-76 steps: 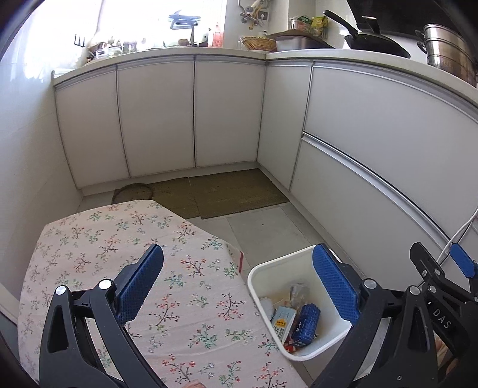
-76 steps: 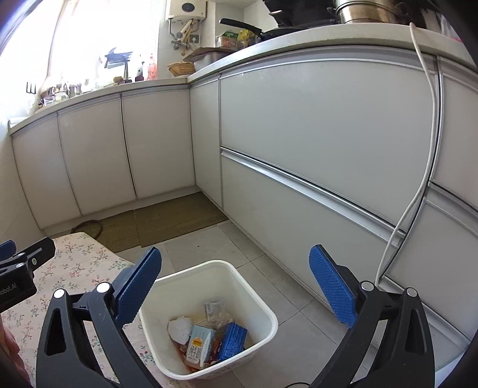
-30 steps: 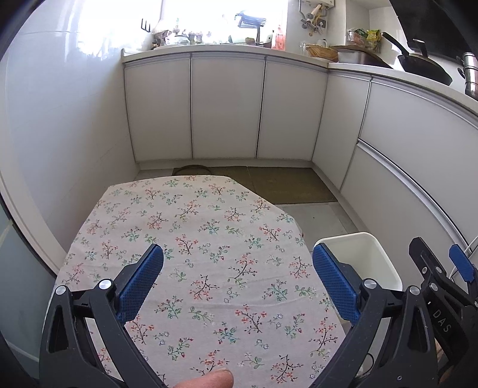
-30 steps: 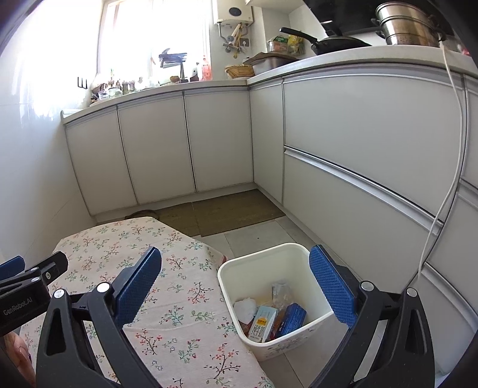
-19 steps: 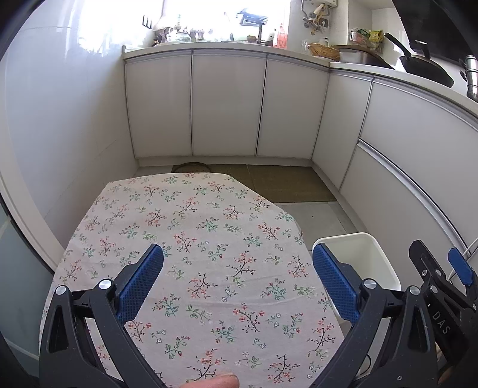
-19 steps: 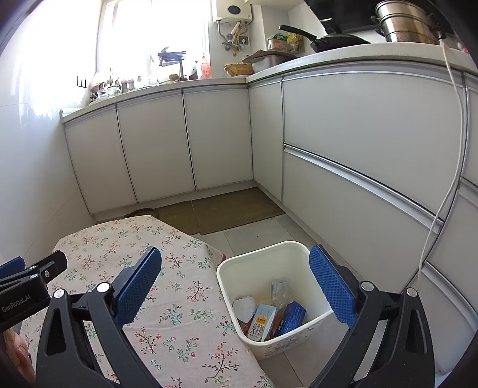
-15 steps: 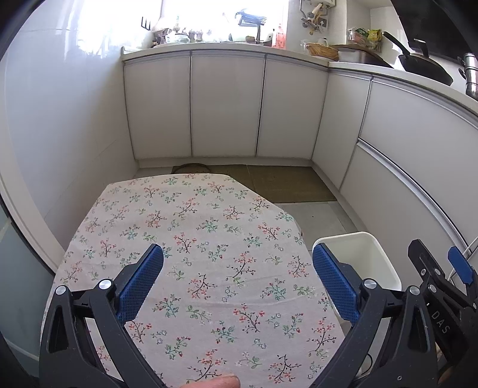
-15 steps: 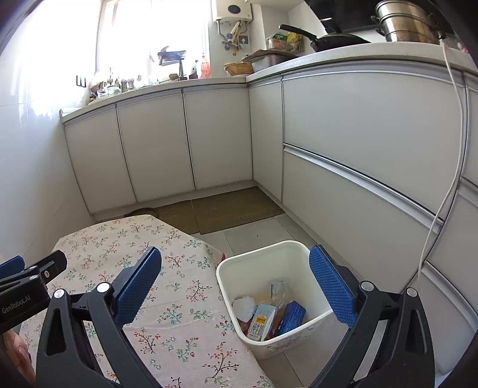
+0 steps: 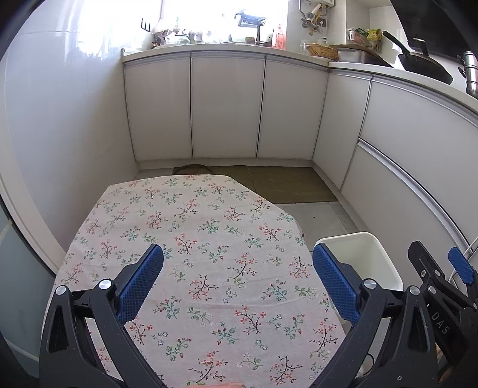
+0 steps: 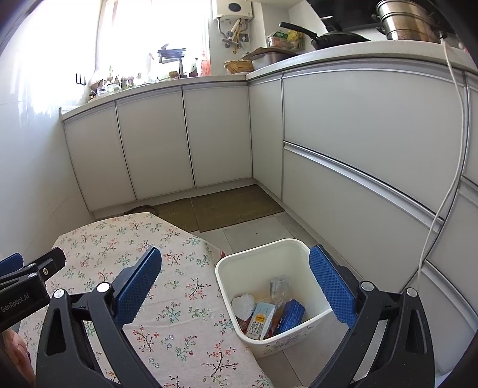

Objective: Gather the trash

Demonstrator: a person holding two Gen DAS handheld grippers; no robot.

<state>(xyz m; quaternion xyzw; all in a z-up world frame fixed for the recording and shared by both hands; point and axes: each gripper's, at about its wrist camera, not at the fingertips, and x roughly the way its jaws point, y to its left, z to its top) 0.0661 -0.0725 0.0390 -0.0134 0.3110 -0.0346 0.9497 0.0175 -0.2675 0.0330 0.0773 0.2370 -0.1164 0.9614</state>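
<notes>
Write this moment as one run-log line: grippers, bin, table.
left gripper: open, empty | right gripper: open, empty | bin: on floor beside table, holds trash | table: floral cloth, no trash visible

"GenRobot.AI" on left hand-held gripper (image 10: 21, 295); "DAS" on right (image 9: 440, 322)

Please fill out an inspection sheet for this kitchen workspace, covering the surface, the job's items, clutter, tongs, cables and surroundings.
Surface: floral tablecloth covers the table; nothing seen lying on it.
Job's things: white bin stands on the floor beside the table's right edge, holding a crumpled tissue, a pale carton, a blue box and a clear wrapper.
Clutter: nothing seen on the table.
Tongs: left tongs open and empty above the cloth; right tongs open and empty, over the bin.
Cables: white cable hangs down the cabinet fronts.
Surroundings: white cabinets, floor mats, wok, steel pot.
</notes>
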